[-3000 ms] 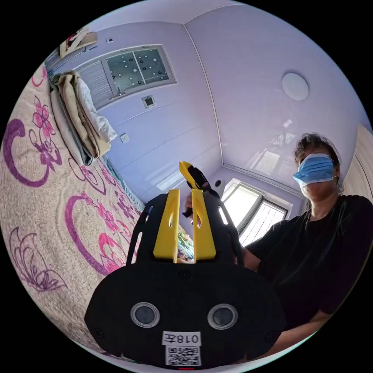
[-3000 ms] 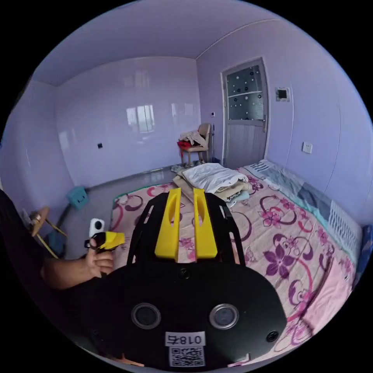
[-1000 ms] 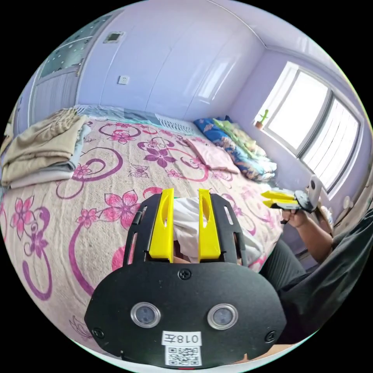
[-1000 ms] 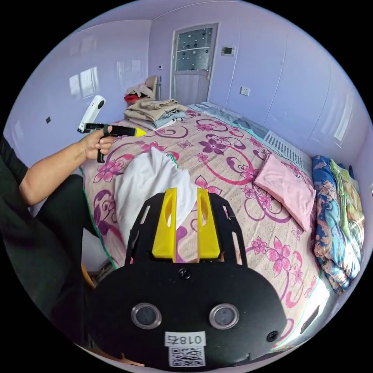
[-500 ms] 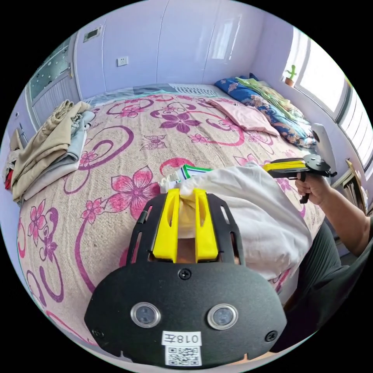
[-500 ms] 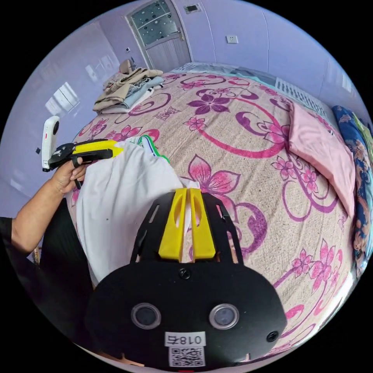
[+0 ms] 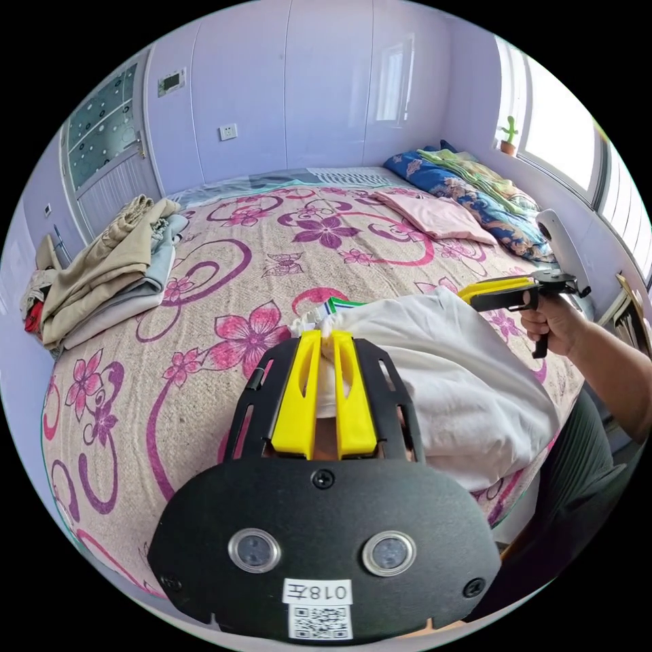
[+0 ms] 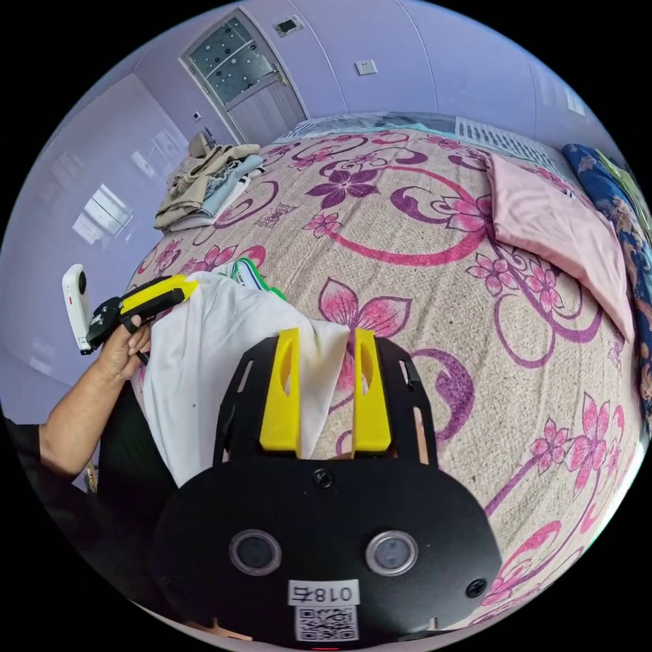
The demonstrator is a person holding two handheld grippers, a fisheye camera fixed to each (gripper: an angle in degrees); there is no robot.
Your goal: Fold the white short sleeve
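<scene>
A: Where's the white short sleeve (image 7: 441, 367)?
B: We see it bunched at the bed (image 7: 224, 272) edge, left gripper (image 7: 327, 339) pinching its corner.
A: Right gripper (image 8: 327, 334)?
B: Jaws spread, cloth lying between them

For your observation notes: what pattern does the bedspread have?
The bedspread is beige with pink and purple flowers and swirls, clearest in the right gripper view.
</scene>
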